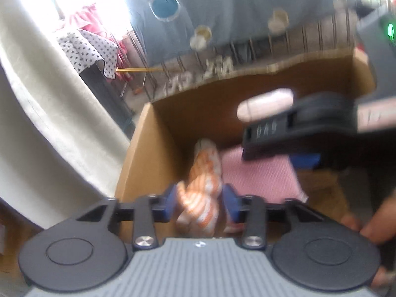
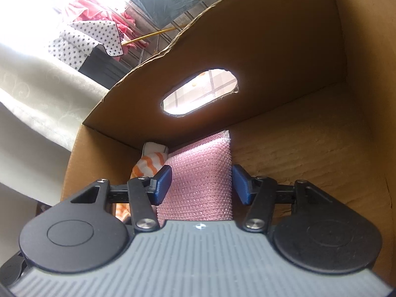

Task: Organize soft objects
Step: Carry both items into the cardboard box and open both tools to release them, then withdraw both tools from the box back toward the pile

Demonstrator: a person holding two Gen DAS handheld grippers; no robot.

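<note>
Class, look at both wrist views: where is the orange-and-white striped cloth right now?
The striped cloth is clamped in the left claw, inside the cardboard box, along its left wall beside the pink textured cloth.

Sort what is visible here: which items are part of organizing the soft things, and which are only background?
Part of the job:
- orange-and-white striped cloth, pinched in the left tool
- pink textured folded cloth, between the right tool's fingers
- brown cardboard box

Just lying about:
- star-patterned white cloth
- blue curtain with circles
- cream curtain

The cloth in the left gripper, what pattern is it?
Orange and white stripes on the cloth, clearest in the left wrist view.
</note>
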